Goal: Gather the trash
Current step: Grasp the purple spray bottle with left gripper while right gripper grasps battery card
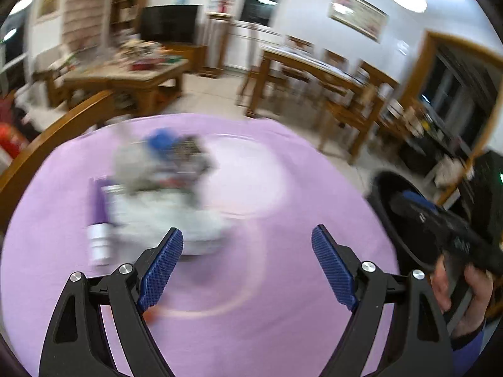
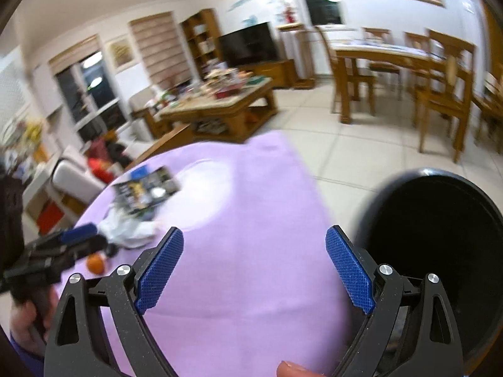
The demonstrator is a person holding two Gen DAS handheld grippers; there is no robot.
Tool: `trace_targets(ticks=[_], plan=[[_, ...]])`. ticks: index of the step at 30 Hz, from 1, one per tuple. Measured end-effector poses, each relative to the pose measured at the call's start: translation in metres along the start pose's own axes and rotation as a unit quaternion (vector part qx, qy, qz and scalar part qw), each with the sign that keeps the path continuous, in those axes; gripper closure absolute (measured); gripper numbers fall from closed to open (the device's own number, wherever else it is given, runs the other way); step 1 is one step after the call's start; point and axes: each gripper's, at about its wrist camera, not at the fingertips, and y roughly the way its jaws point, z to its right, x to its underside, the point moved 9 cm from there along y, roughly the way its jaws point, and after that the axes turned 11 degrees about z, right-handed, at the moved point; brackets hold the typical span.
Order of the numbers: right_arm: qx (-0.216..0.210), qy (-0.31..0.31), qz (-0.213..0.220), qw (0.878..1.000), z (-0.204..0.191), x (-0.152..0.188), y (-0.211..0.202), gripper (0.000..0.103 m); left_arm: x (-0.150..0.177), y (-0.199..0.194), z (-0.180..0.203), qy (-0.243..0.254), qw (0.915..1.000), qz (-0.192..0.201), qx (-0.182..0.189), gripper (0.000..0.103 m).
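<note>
No legible txt or labels; pics too blurred.

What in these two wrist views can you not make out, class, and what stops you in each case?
- Trash pile, left wrist view: motion blur; single items unreadable.
- Black bin, right wrist view: its inside is too dark to see any contents.
- Small orange thing, right wrist view: partly hidden by the left gripper; what it is stays unclear.

Plenty of bare purple cloth point(image 2: 251, 220) ahead of my jaws, only the trash pile point(image 1: 163, 188) far left and bin point(image 2: 440, 251) right crowd things.
</note>
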Motion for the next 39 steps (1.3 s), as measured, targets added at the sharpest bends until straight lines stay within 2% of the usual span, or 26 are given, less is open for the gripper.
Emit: trace_targets(ticks=[4,7,10,15,18,19,21,25,27,29,31,34,39], plan=[[-0.031,-0.045,-0.009,0.998,-0.06,-0.004,0.029,0.013,-0.009,-0.001,-0.059,-0.036,0.9984,0.003,-0.043,0.021],[-0.047,-0.087,-0.011,0.995,-0.107,-0.007,0.054,0.016,-0.009,0.011,-0.093,-0.058,0.996,-0.017,-0.066,0.031],[-0.06,-0.114,-0.019,0.992,-0.139,-0.008,0.078,0.022,-0.009,0.026,-0.111,-0.065,0.9942,-0.04,-0.076,0.038],[-0.068,-0.147,-0.037,0.986,-0.166,-0.004,0.112,0.026,-0.005,0.044,-0.131,-0.071,0.991,-0.07,-0.09,0.045],[-0.062,-0.163,-0.049,0.984,-0.173,0.0,0.131,0.033,0.013,0.041,-0.134,-0.075,0.9892,-0.082,-0.095,0.054],[-0.06,-0.165,-0.053,0.983,-0.172,0.002,0.136,0.038,0.012,0.042,-0.136,-0.07,0.989,-0.08,-0.102,0.057],[-0.056,-0.168,-0.06,0.982,-0.173,0.006,0.147,0.042,0.01,0.042,-0.138,-0.07,0.9888,-0.078,-0.106,0.06],[-0.056,-0.175,-0.072,0.98,-0.171,0.012,0.16,0.059,0.008,0.041,-0.143,-0.066,0.9882,-0.071,-0.118,0.071],[-0.055,-0.176,-0.075,0.98,-0.169,0.013,0.164,0.068,0.006,0.041,-0.144,-0.068,0.9884,-0.068,-0.118,0.072],[-0.056,-0.174,-0.076,0.98,-0.167,0.014,0.166,0.083,0.006,0.04,-0.143,-0.076,0.9887,-0.064,-0.112,0.072],[-0.054,-0.174,-0.073,0.981,-0.167,0.013,0.166,0.09,0.006,0.038,-0.145,-0.077,0.9888,-0.062,-0.111,0.072],[-0.057,-0.165,-0.068,0.982,-0.163,0.011,0.162,0.096,0.006,0.036,-0.149,-0.08,0.9889,-0.06,-0.109,0.072],[-0.066,-0.144,-0.053,0.986,-0.161,0.004,0.147,0.097,0.007,0.022,-0.155,-0.09,0.9891,-0.045,-0.108,0.072]])
